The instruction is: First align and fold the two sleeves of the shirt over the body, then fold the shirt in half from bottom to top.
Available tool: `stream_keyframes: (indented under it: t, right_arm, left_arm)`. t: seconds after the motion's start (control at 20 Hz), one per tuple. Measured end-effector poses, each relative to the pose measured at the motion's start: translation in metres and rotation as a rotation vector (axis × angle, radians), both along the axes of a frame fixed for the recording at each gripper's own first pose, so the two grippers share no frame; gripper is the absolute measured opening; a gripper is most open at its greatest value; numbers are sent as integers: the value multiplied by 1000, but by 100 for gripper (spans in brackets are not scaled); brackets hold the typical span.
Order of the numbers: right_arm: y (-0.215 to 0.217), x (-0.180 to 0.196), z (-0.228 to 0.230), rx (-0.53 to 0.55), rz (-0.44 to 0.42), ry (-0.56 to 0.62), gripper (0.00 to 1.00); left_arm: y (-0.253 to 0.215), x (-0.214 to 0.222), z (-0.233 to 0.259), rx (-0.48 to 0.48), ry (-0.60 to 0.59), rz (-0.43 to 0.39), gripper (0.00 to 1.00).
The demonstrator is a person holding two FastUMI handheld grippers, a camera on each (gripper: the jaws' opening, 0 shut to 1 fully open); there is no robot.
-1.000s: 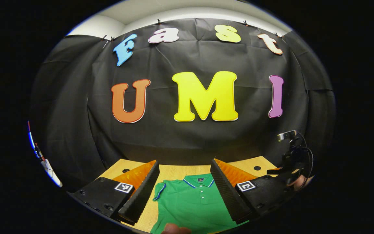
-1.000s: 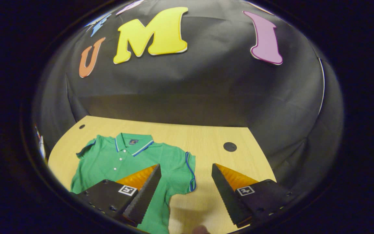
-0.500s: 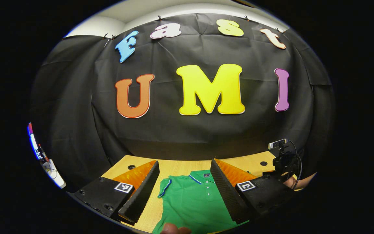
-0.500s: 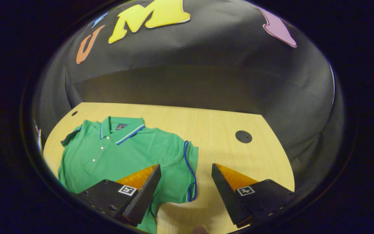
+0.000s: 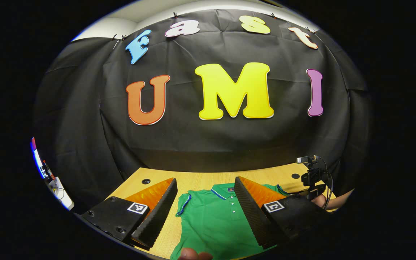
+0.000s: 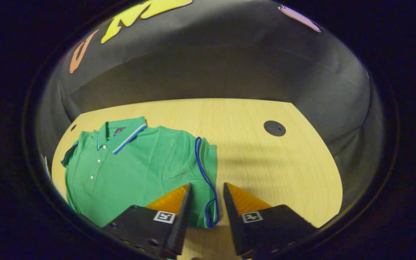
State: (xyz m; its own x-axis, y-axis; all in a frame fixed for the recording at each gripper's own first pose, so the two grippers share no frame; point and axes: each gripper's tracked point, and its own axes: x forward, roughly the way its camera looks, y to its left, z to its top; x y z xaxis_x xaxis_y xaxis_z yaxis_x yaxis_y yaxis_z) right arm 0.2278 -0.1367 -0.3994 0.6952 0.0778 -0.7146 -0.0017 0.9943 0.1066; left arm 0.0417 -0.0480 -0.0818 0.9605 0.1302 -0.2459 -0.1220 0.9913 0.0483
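A green polo shirt (image 6: 132,162) with blue-trimmed collar and cuffs lies flat, front up, on the wooden table (image 6: 265,162). Its right-hand sleeve (image 6: 208,159) is spread out, and the blue cuff edge (image 6: 206,180) runs between the fingers of my right gripper (image 6: 207,185). Those jaws are narrowed around the cuff but a gap still shows. My left gripper (image 5: 205,179) stands wide open above the shirt (image 5: 215,220), near its collar, holding nothing. The other sleeve (image 5: 183,204) lies beside its left finger. Farther right, the right gripper (image 5: 312,180) shows with a hand (image 5: 332,202) on it.
Bare tabletop stretches right of the shirt, with a round black hole cover (image 6: 274,128) in it. Another hole (image 5: 146,181) sits at the table's far left corner. The black cloth wall closes off the back. A fingertip (image 5: 193,254) shows at the bottom edge.
My right gripper has dropped toward the right sleeve and its jaws have narrowed around the blue cuff. The left gripper shifted only slightly and stays wide open.
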Motion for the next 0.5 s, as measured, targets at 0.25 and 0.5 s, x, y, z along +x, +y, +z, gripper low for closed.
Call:
stream_keyframes:
  t: [0.25, 0.5]
  right_arm:
    - [-3, 1, 2, 20, -19, 8, 3]
    - [-6, 3, 20, 43, -40, -10, 0]
  left_arm:
    - [0, 1, 3, 11, -5, -9, 100]
    - [4, 0, 3, 8, -7, -3, 100]
